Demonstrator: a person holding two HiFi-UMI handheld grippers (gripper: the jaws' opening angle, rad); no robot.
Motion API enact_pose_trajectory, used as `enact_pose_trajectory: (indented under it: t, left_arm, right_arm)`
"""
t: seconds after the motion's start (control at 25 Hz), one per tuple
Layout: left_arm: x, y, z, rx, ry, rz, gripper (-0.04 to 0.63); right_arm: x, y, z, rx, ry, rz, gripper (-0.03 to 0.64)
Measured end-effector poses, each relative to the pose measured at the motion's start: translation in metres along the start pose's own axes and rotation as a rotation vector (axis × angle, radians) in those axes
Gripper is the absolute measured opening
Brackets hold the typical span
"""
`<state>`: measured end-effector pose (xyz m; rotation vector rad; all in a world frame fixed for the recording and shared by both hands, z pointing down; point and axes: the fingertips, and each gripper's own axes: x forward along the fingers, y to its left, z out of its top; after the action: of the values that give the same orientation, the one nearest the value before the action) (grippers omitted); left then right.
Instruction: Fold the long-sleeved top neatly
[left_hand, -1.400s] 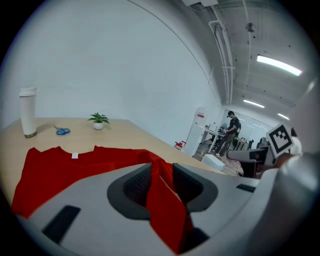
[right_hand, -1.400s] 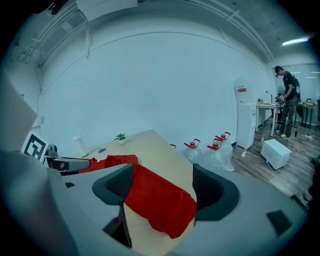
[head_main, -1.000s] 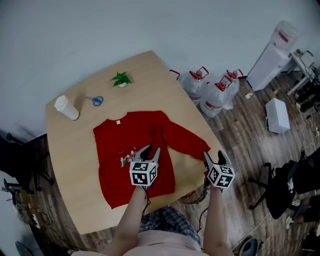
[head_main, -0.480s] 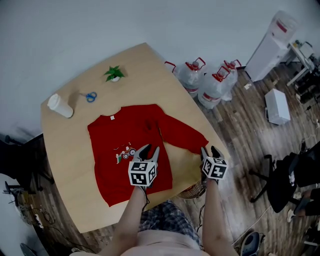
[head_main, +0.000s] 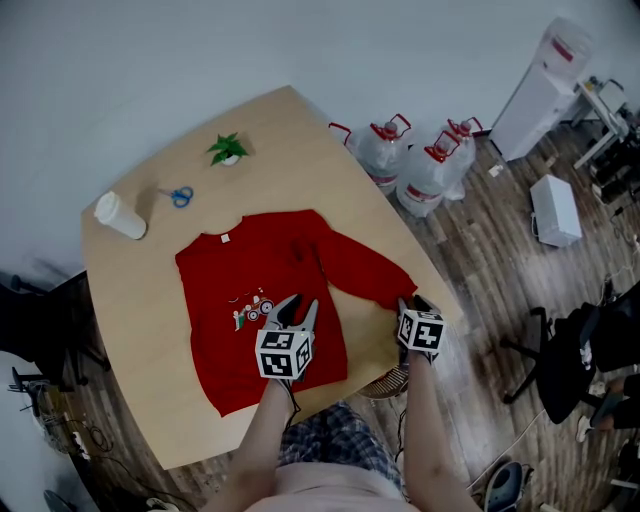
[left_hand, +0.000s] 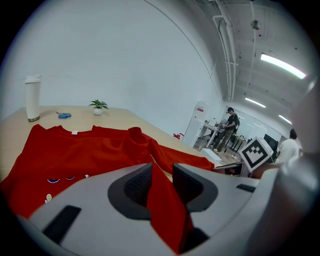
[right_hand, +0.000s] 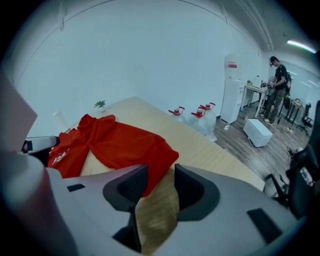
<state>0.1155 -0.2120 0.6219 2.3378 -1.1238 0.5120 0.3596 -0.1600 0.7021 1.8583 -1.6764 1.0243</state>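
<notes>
Left gripper (head_main: 292, 306) hasn't budged, jaws still pinched on a fold of the red top (head_main: 240, 270) lying flat on the table (head_main: 130, 290). Right gripper (head_main: 414, 301) dropped down to the sleeve cuff (head_main: 396, 291). Its jaws have just been closing around it, not squeezing yet.

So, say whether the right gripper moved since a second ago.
Yes. The right gripper sank toward the sleeve cuff at the table edge; its jaws have just been closing around it.

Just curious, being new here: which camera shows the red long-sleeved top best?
Head view: the red long-sleeved top lies spread out, seen from above. Left gripper view shows it foreshortened; right gripper view, mostly one sleeve.
</notes>
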Motion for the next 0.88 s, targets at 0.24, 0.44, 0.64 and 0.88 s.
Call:
enact_pose_trajectory:
  t: [0.24,0.44,0.64,0.88]
  left_arm:
    - [-0.006,0.006,-0.003,-0.011,-0.002,0.016,0.127]
    - [-0.013,0.013,-0.005,-0.021,-0.001,0.041,0.127]
    - [-0.019,0.026,0.0,-0.027,-0.017,0.07,0.127]
    - [-0.028,0.043,0.008,-0.035,-0.032,0.107,0.127]
  right_arm:
    - [0.003,0.015,0.003,-0.017,0.008,0.032,0.053]
    - [0.001,0.015,0.006,-0.053,0.014,0.021,0.029]
    - [-0.013,0.004,0.027,-0.043,-0.041,-0.008,0.028]
    - [-0.034,-0.02,0.069,-0.055,-0.111,-0.065,0.028]
